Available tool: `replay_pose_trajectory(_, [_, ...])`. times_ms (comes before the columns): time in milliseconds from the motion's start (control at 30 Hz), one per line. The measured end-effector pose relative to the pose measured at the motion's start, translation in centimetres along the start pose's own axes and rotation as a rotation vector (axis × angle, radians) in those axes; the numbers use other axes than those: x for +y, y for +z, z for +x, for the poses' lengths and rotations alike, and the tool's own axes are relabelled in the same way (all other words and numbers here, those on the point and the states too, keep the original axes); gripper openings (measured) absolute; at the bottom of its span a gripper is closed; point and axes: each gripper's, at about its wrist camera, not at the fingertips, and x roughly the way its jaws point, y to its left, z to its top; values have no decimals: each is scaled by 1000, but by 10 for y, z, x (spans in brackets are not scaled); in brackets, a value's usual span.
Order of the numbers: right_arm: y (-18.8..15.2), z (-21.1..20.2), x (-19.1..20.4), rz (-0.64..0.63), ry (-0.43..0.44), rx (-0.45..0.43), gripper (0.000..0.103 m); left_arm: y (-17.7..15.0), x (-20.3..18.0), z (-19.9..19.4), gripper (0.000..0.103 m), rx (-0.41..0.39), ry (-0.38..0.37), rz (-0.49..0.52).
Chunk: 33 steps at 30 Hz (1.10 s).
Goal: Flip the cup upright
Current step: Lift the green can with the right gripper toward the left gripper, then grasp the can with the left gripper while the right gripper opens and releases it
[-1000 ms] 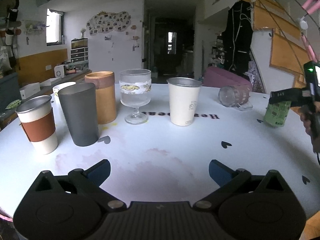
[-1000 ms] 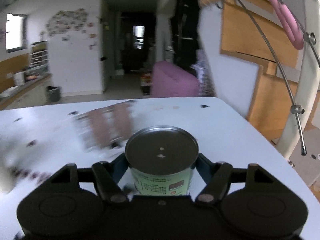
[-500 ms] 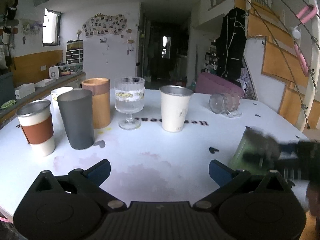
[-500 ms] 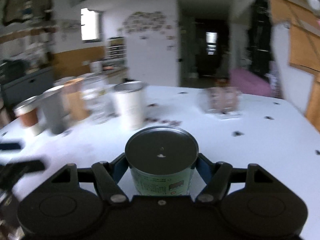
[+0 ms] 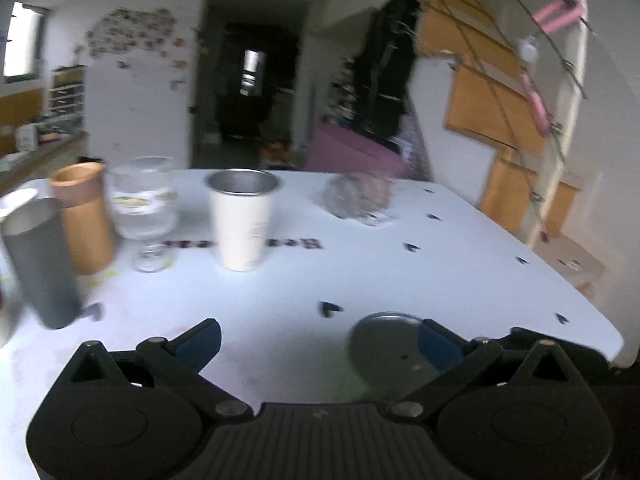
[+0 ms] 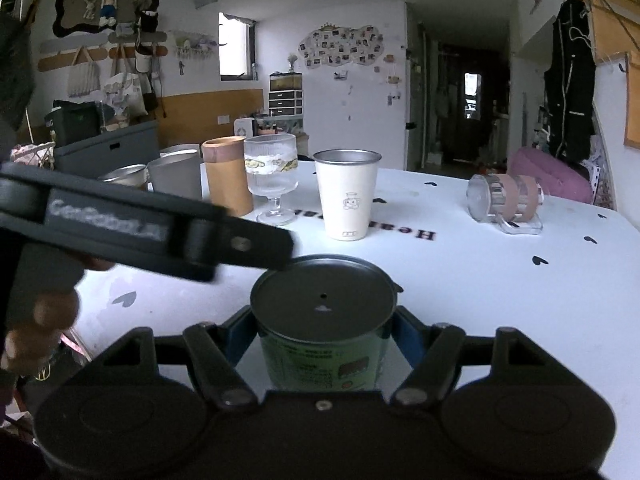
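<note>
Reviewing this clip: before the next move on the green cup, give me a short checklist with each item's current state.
1. Right hand-held gripper shut on the green cup: ok.
2. Cup upright: not ok; its closed metal base faces up.
3. Left hand-held gripper open: ok.
4. Left fingers around the cup: not ok; the right fingertip overlaps the base, and contact cannot be told through blur.
5. Bare table ahead for setting down: ok.
6. Standing white cup and lying glass mug apart from the held cup: ok.
</note>
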Motion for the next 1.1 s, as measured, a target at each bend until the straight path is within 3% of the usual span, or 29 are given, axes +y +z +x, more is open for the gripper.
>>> replay_pose_trajectory(67, [-3,-3,0,-2,1,-12,94,4,-6,8,102,26,-37,6])
replay_pose_trajectory(200, [-12,-10,-2,5,-19,3,91,14,-15,28,102,99,-97,-6])
replay_pose_trajectory(400, [-23,-19,-7,31,-54,42,54,15,-29,48,97,164,-119,7])
replay_pose_trajectory(500, [-26,-28,-8,27,-77,39,42,17,-31,55,92,178,-120,5])
replay_pose_trajectory(700, [-31,-35,-6,46,30,49,21,20,-32,62,85,202,-136,0])
replay_pose_trajectory(833, [-33,-22,-4,91,134,94,16,20,-33,60,77,205,-150,4])
replay_pose_trajectory(1100, [-33,-6,-24,200,125,107,10,19,-30,40,74,163,-139,24])
